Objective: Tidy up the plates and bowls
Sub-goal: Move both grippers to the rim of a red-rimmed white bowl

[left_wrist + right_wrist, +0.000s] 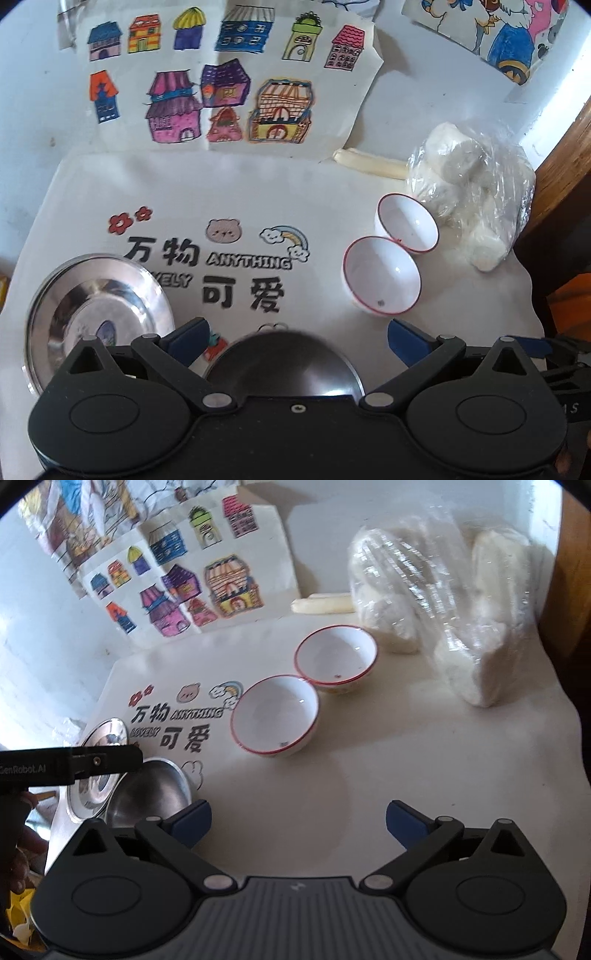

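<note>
Two white bowls with red rims stand side by side on a printed white cloth (229, 184): a near bowl (382, 280) (275, 714) and a far bowl (408, 223) (336, 657), rims touching. A steel plate (99, 306) (107, 734) lies at the cloth's left, with a steel bowl (284, 365) (151, 794) beside it. My left gripper (295, 339) is open over the steel bowl, its blue pads apart from it on either side. My right gripper (299, 819) is open over bare cloth, short of the near white bowl. The left tool's black body (66, 766) hides part of the plate.
A clear plastic bag of white buns (472, 195) (443, 609) lies right of the bowls. A pale stick (369, 166) and a sheet of coloured house drawings (221, 74) lie behind the cloth. A brown wooden edge (561, 166) borders the right side.
</note>
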`<state>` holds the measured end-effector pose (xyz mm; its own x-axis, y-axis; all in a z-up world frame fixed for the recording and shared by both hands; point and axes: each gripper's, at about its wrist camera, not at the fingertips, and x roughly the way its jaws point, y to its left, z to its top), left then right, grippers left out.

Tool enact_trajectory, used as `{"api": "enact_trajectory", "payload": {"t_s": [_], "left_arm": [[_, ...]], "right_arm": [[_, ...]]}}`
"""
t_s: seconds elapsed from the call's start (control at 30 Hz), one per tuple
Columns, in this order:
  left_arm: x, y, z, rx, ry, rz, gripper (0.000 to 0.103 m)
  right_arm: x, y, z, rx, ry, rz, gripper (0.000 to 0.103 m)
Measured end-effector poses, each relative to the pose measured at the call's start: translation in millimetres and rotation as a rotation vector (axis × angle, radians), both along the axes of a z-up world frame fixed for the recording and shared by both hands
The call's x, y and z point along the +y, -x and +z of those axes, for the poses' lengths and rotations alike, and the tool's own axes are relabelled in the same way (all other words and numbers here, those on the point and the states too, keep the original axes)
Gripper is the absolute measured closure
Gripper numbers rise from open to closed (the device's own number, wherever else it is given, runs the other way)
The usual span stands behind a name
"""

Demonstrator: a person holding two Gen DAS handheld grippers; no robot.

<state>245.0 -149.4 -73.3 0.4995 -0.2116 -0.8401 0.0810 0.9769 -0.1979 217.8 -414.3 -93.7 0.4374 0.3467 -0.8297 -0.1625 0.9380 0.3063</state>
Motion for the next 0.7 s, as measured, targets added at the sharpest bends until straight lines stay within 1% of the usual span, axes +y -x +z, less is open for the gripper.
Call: {"api": "enact_trajectory", "payload": {"t_s": [0.1,0.2,0.3,0.4,0.5,0.63,0.7], "left_arm": [[-7.6,-8.3,-4.7,0.000,0.053,-0.026,0.001],[-18.3,-16.9,-6.2,-0.004,0.043,-0.058,0.001],[-24.5,-27.2,-11.6,0.010,0.043,-0.064,0.001],[-31.0,-37.4,-14.1,0.003,0.020,-0.073,0.001],[-38.3,-48.3,-18.5,0.003,-0.003,-0.084,0.001],[-47.2,-66.1,-32.9,0.033,-0.036,-0.092,0.001],[-50.4,-74.0,-40.1,0.040,-0.046,-0.095,0.001]], "right_arm": [[-4.2,-2.6,-3.7,0.019,0.002,-0.023,0.000],[-8.5,-3.7,-7.8,0.030,0.009,-0.037,0.000],[-12.9,-3.8,-11.6,0.033,0.013,-0.056,0.000],[-17.4,-4.7,-15.6,0.030,0.012,-0.091,0.000],[-18.5,-8.2,-19.3,0.027,0.001,-0.101,0.000],[-16.8,-17.7,-23.4,0.015,-0.002,-0.091,0.000],[-12.2,-22.3,-25.6,-0.008,0.030,-0.075,0.000]]}}
